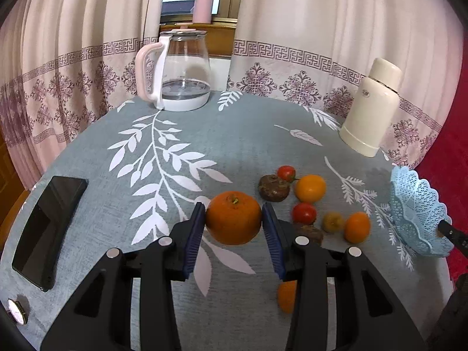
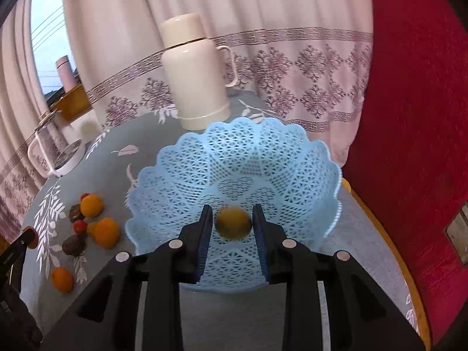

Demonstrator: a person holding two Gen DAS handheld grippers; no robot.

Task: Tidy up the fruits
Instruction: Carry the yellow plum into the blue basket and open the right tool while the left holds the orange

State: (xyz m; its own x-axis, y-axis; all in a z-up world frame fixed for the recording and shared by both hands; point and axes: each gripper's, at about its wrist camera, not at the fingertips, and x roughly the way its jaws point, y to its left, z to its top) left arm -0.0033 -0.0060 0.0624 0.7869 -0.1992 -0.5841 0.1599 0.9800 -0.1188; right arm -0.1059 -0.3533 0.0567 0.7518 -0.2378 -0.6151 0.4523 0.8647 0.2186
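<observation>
Clamped between the right gripper [image 2: 232, 225] pads, the small yellow fruit [image 2: 233, 223] hangs over the blue basket [image 2: 187, 172]: lower before releasing, then carry over the orange [image 1: 233, 218] gripped by the left gripper [image 1: 233, 219], left of the loose fruits on the table [image 1: 234, 134].

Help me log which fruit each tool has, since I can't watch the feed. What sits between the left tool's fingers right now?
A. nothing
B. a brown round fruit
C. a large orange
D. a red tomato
C: in the left wrist view, the left tool has its blue pads closed against both sides of the large orange, lifted above the table.
</observation>
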